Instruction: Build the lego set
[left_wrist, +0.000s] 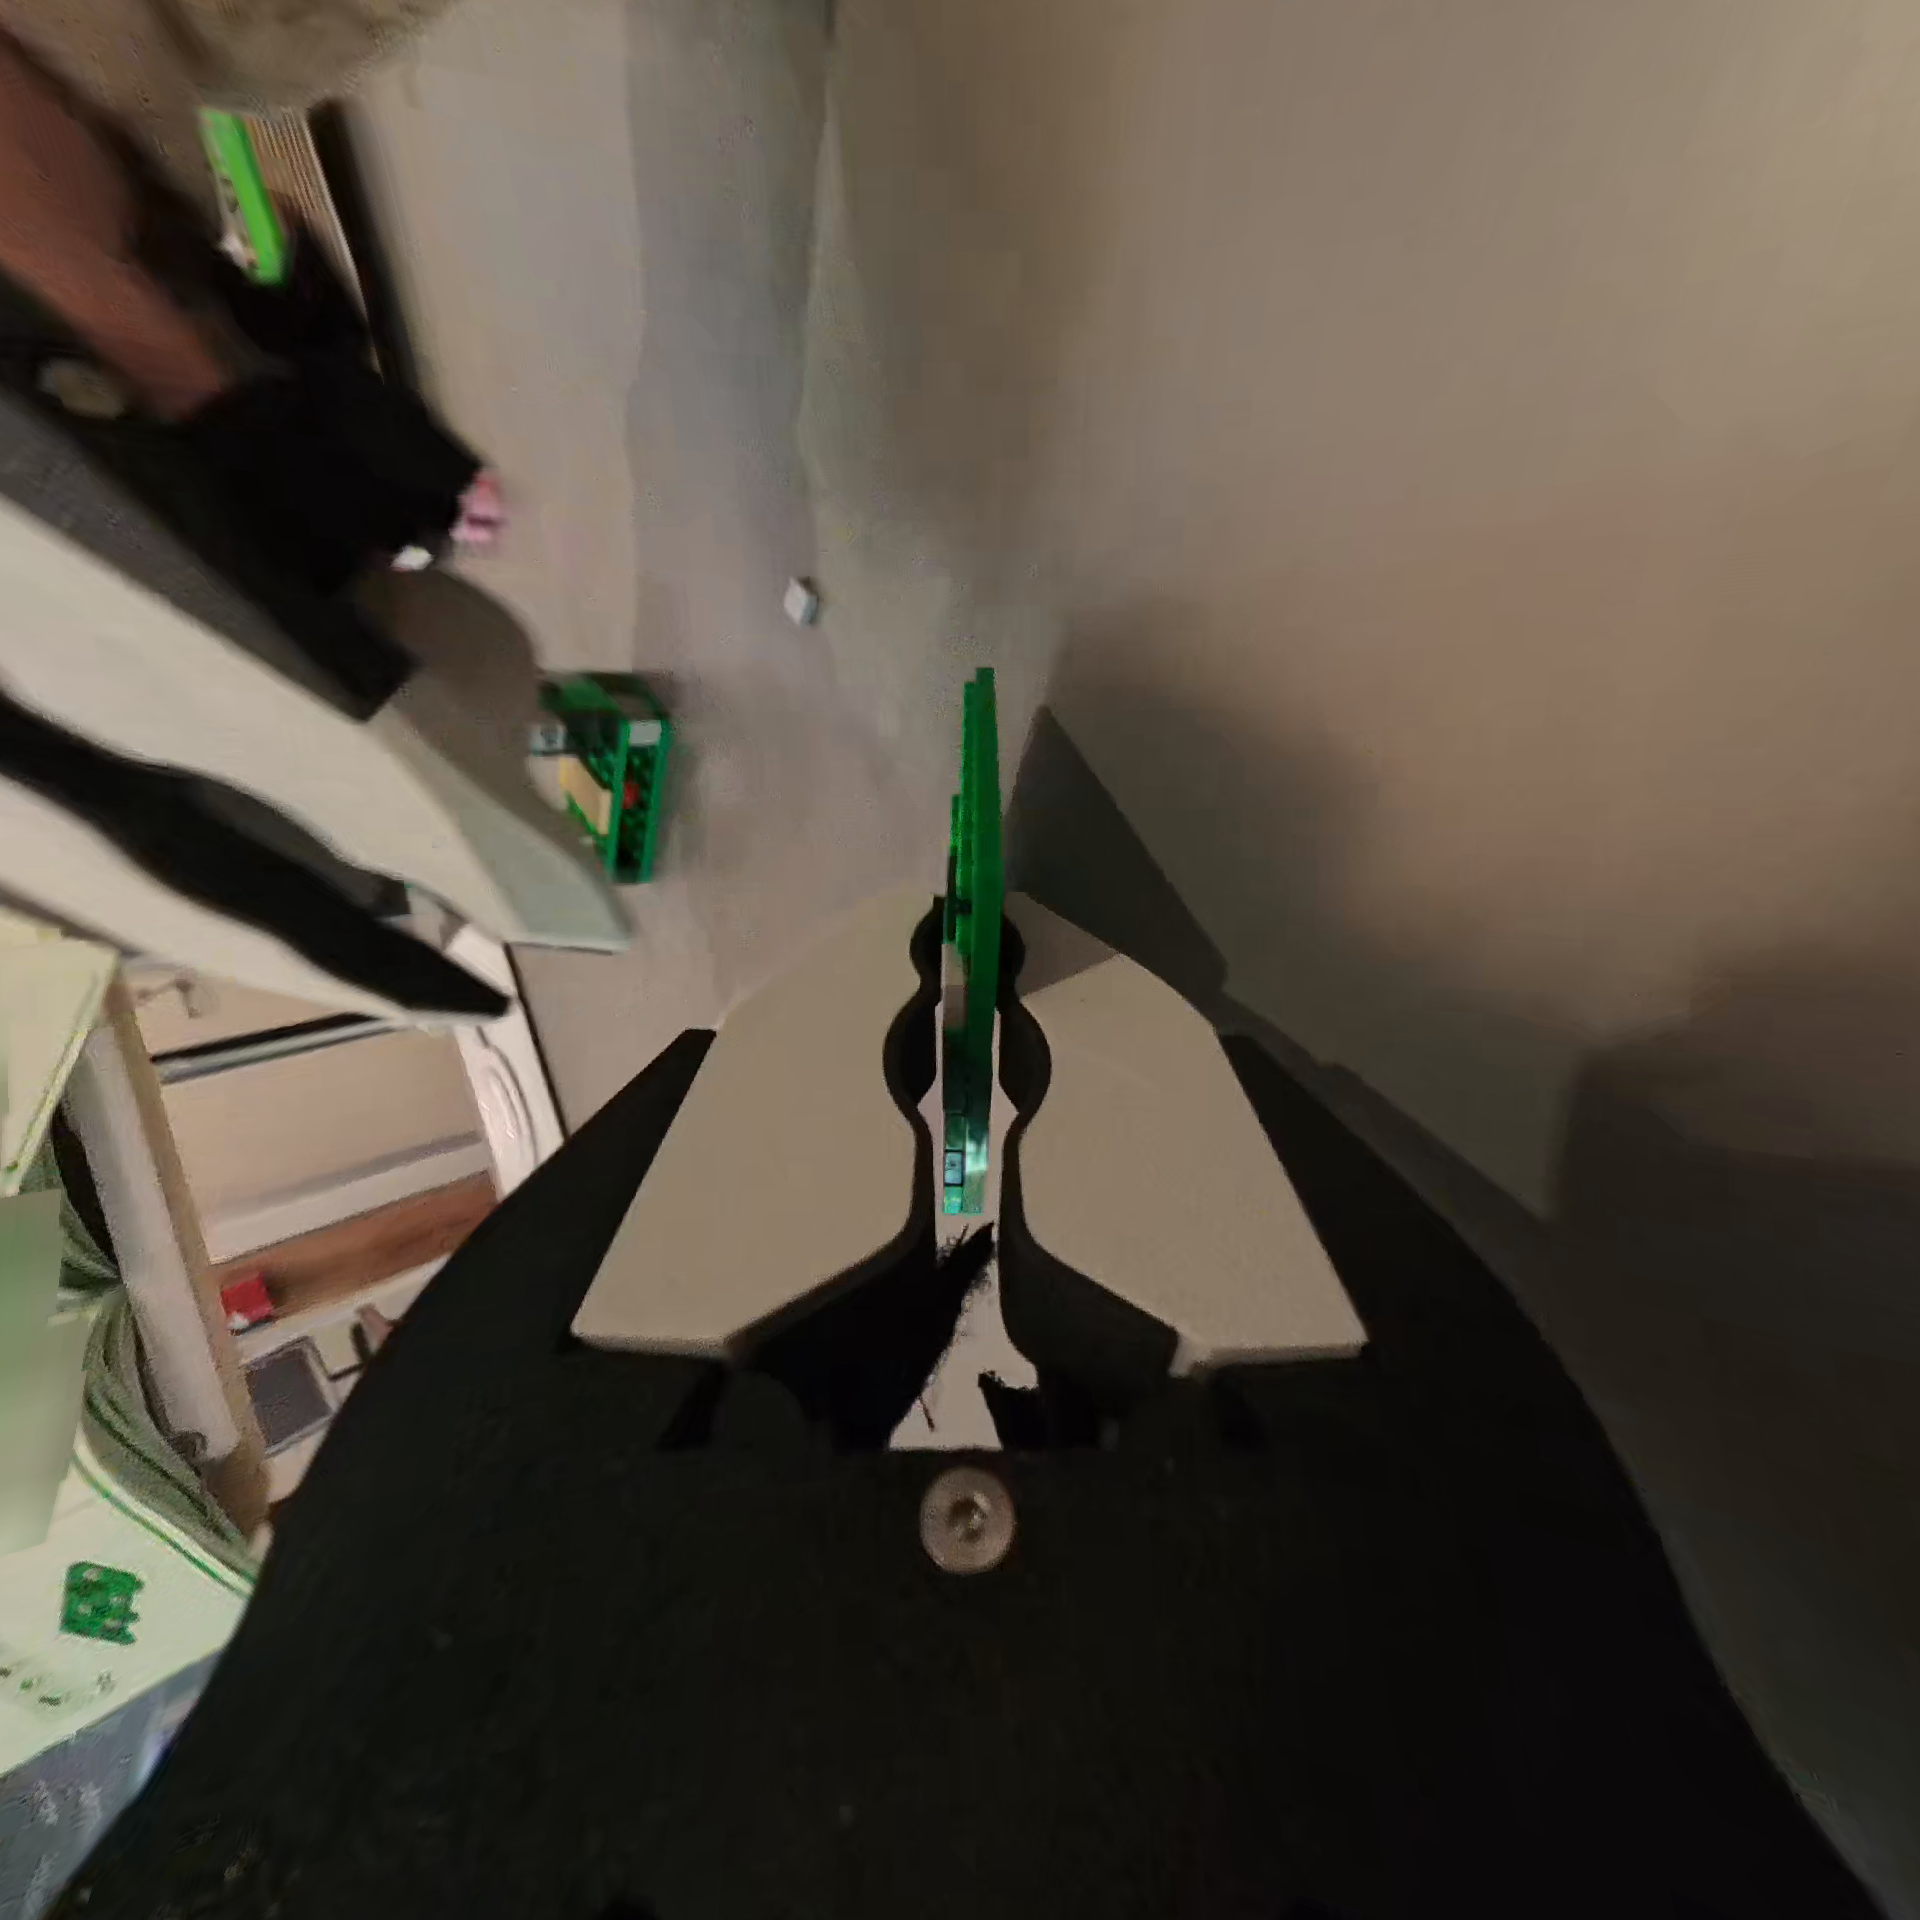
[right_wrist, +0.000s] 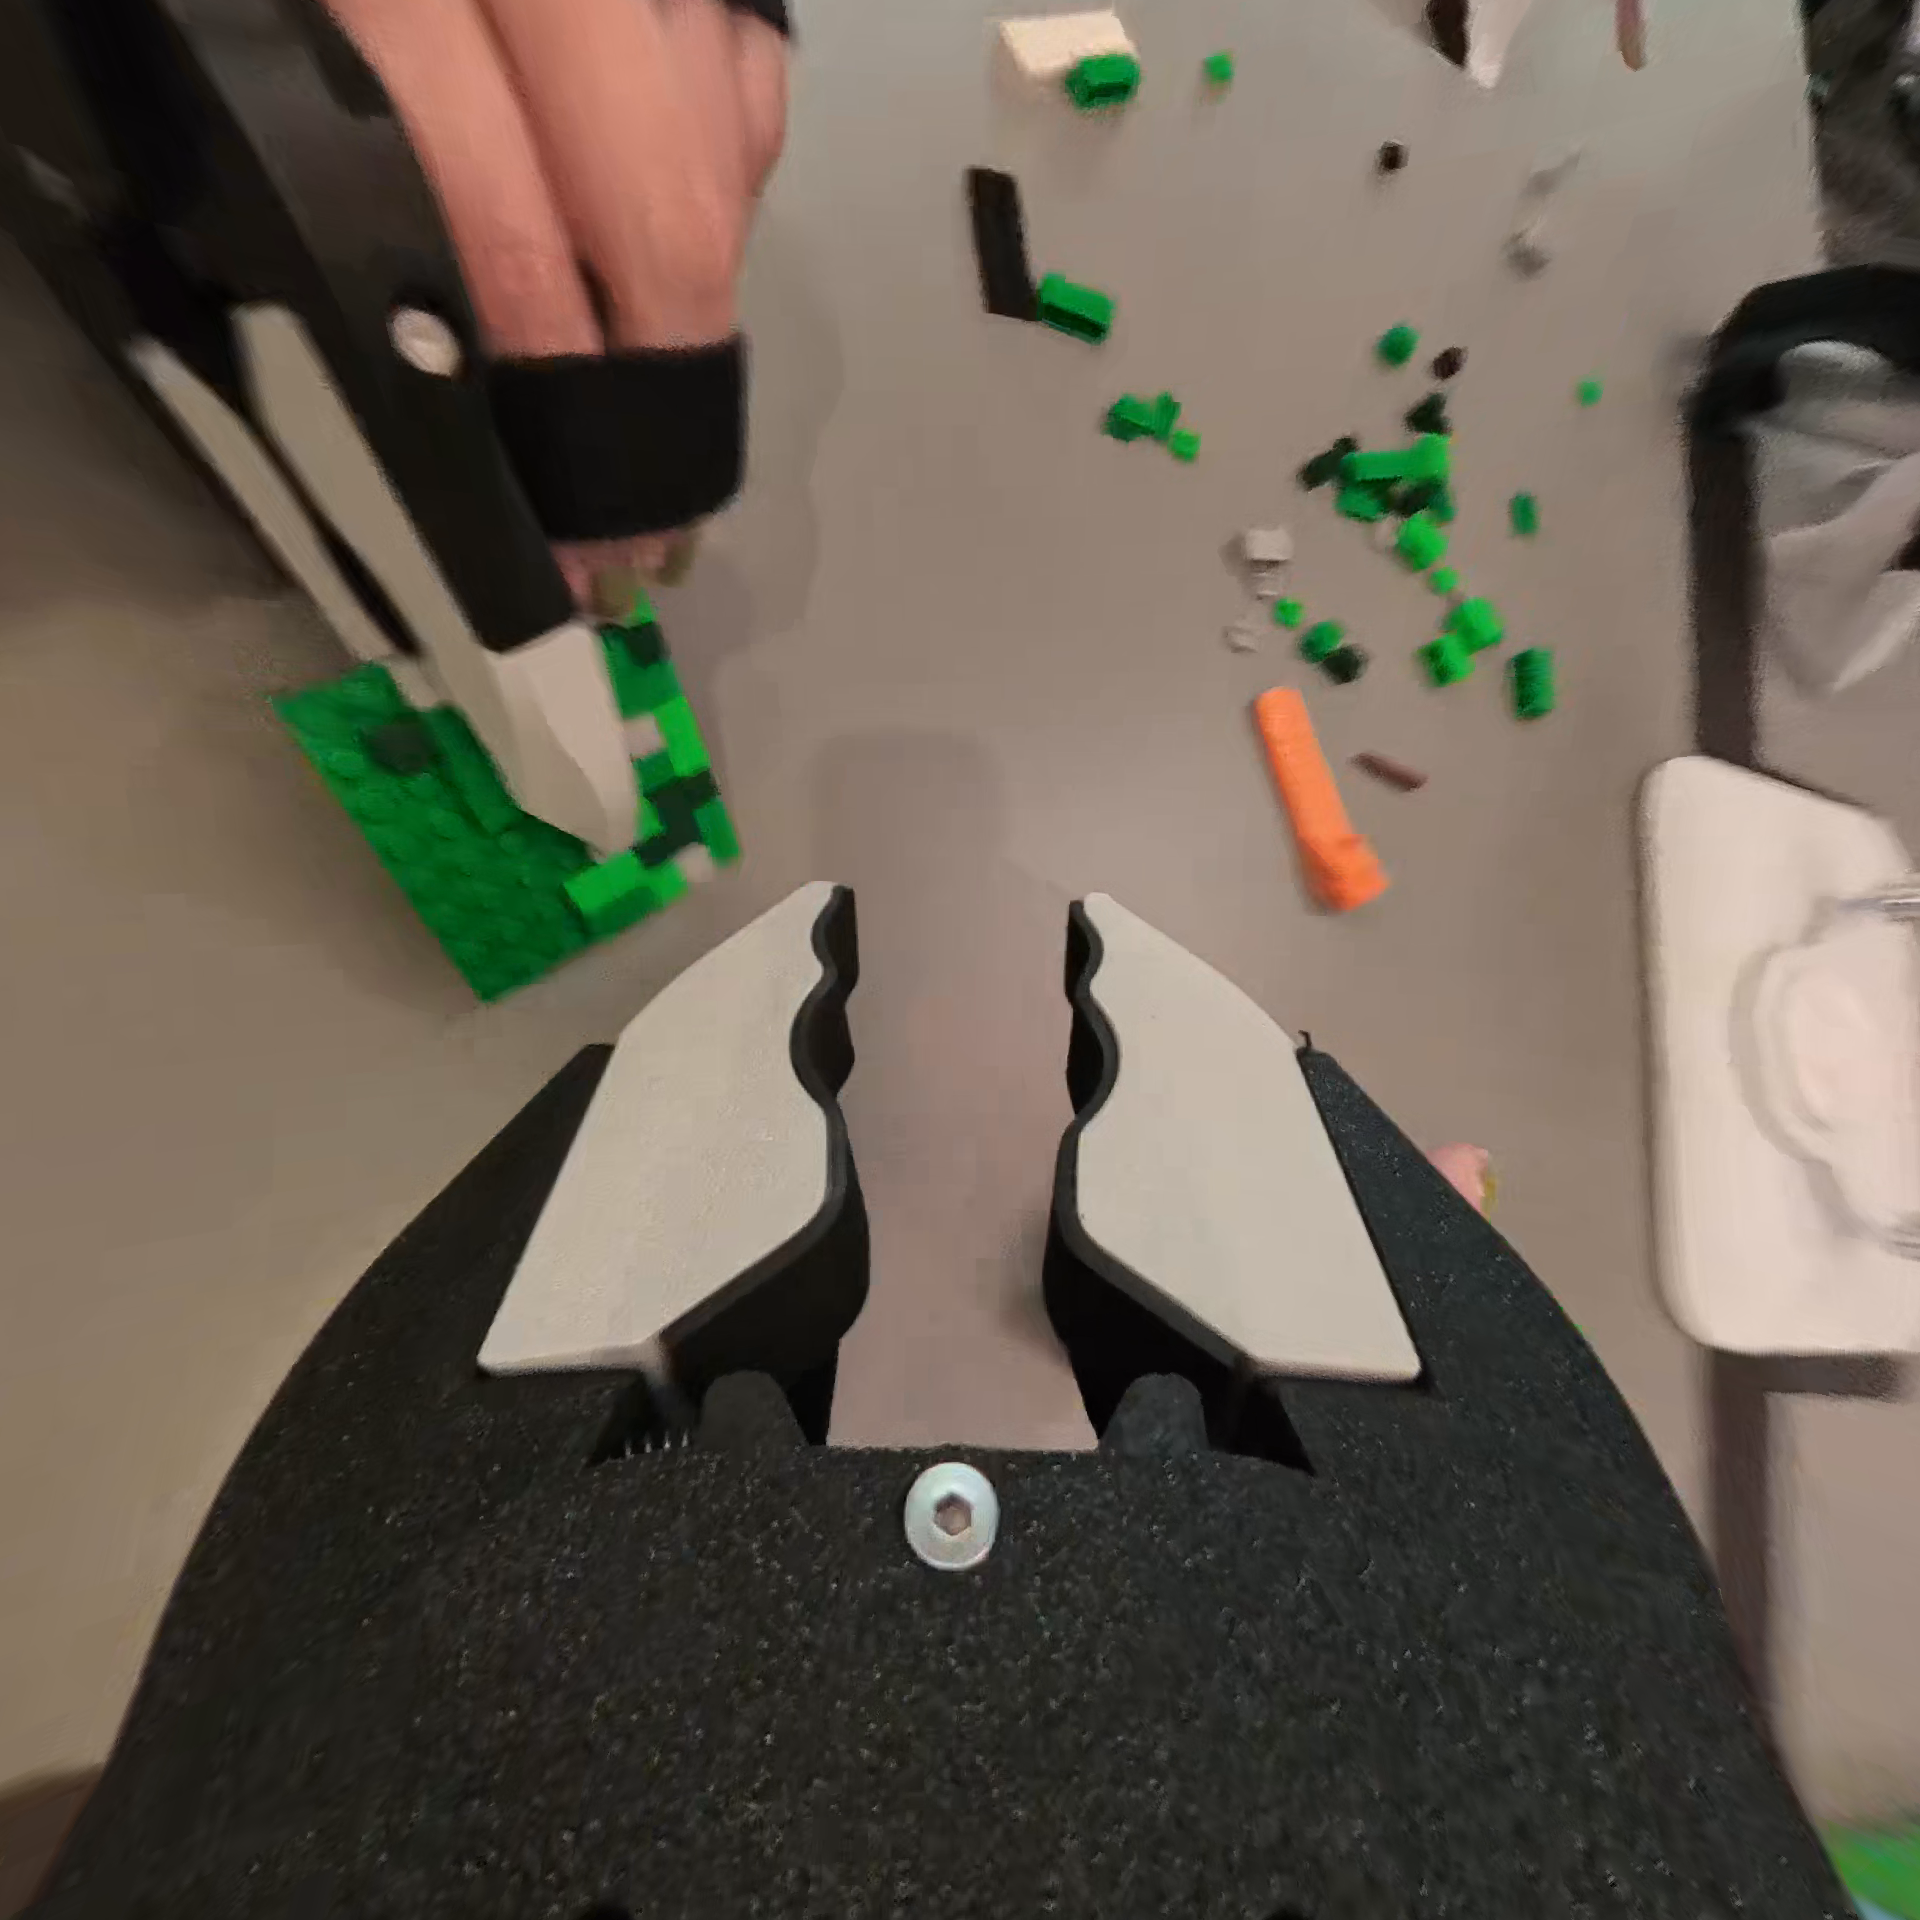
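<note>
One green baseplate (right_wrist: 447, 831), partly covered with light green, dark green and white bricks, is clamped edge-on between the closed fingers of the left gripper (left_wrist: 971, 925) and is seen as a thin green blade in the left wrist view. The right gripper (right_wrist: 961, 914) is held wide apart with nothing between its fingers, above a bare stretch of the grey table (right_wrist: 935, 623). Open room is left between the plate and the loose pieces. To the right, a scatter of small green bricks (right_wrist: 1392, 488), too blurred to be counted, is spread beside one orange brick separator (right_wrist: 1314, 800). One white tray (right_wrist: 1704, 1039) is set at the table's right edge. One small green build (left_wrist: 613, 774) is seen farther off.
</note>
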